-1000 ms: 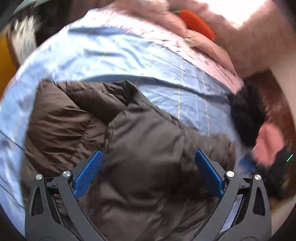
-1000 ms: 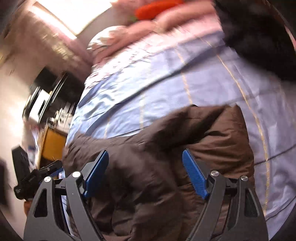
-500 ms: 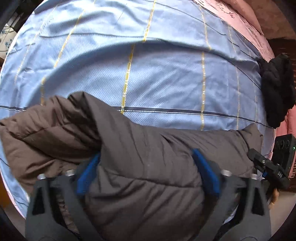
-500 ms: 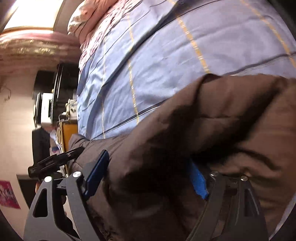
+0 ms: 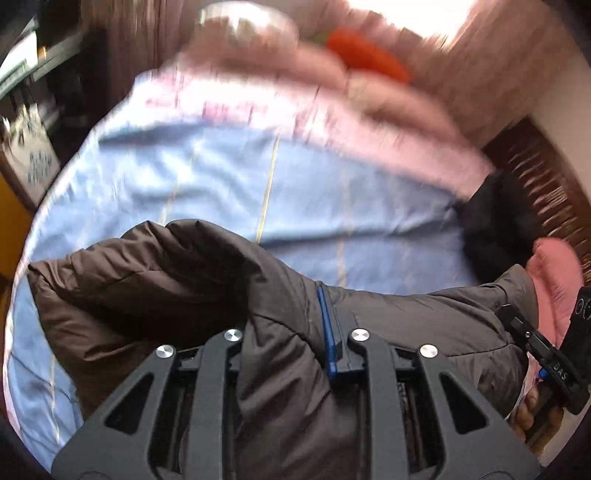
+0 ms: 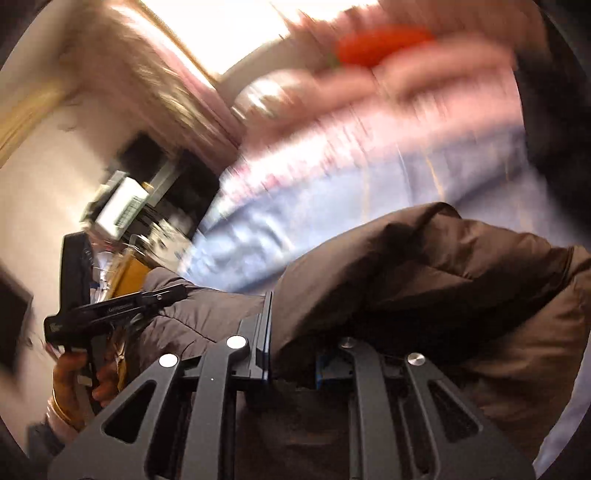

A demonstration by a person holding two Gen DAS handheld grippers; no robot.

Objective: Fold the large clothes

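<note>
- A bedroom in a home.
- Bed (image 5: pixel 221 177) spread with a blue sheet striped in thin yellow lines.
- Pink bedding (image 5: pixel 369 122) heaped at the far end, with an orange-red soft thing (image 5: pixel 365 55) on top.
- Bright window (image 6: pixel 229 29) beyond, curtain (image 6: pixel 177 92) beside it.
- Dark cluttered shelves (image 6: pixel 147 192) alongside the bed.

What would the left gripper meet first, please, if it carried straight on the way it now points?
The left gripper is already shut on the brown jacket, so that comes first. Beyond its bunched fold lies the blue bedsheet, probably next, though depth is unclear.
</note>
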